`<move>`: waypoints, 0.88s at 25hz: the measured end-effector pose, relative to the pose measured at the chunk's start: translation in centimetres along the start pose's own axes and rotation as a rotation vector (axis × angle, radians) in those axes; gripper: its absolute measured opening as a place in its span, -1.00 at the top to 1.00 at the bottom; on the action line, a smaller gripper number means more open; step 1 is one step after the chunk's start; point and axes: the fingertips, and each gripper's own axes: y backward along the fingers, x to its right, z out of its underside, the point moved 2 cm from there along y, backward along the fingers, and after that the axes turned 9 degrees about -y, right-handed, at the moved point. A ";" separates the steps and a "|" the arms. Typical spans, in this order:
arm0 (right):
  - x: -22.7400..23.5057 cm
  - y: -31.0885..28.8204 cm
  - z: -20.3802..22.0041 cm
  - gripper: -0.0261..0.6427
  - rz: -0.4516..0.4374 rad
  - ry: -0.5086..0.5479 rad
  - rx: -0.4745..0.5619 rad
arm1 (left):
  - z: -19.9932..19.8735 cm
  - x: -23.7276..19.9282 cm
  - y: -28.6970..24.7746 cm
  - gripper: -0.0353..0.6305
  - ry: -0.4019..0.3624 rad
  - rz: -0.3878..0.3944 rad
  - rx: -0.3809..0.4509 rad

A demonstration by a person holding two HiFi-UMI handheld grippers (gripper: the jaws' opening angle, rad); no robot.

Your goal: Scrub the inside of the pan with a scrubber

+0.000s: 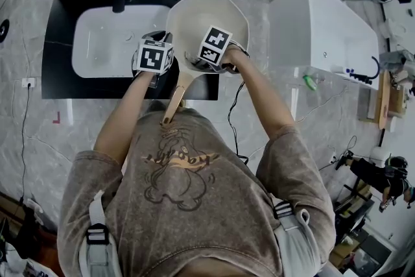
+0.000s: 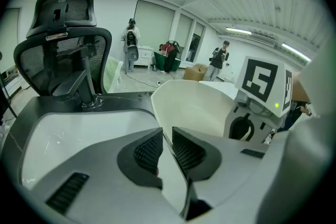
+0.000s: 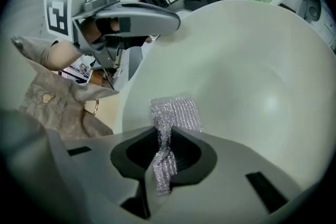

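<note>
A cream pan (image 1: pixel 209 21) with a wooden handle (image 1: pixel 174 102) is held tilted above the black counter. My left gripper (image 1: pixel 155 57) is shut on the pan's rim; in the left gripper view the thin rim of the pan (image 2: pixel 195 106) runs between the pads of my left gripper (image 2: pixel 167 137). My right gripper (image 1: pixel 216 47) reaches into the bowl. In the right gripper view my right gripper (image 3: pixel 164 137) is shut on a silver mesh scrubber (image 3: pixel 172 114), whose free end lies against the pan's inner wall (image 3: pixel 252 76). The left gripper (image 3: pixel 113 16) shows at the rim there.
A white sink basin (image 1: pixel 104 42) is set in the black counter (image 1: pixel 55 78) beneath and left of the pan. A black office chair (image 2: pixel 65 55) stands behind it. To the right is a white cabinet (image 1: pixel 324 29). People stand far back in the room (image 2: pixel 131 44).
</note>
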 end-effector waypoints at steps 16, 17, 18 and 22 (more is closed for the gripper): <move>2.8 -1.1 -7.1 0.67 0.160 -0.020 0.194 | 0.0 0.0 -0.1 0.70 0.022 0.006 0.009; 3.2 -1.0 -7.3 0.67 0.182 -0.018 0.205 | 0.0 0.1 -0.1 0.70 0.022 0.006 0.009; 3.7 -0.9 -7.6 0.67 0.193 -0.022 0.221 | -0.1 0.1 0.0 0.70 0.022 0.006 0.010; 5.6 0.0 -9.0 0.67 0.219 -0.086 0.301 | 0.0 0.0 0.1 0.70 0.027 0.005 0.011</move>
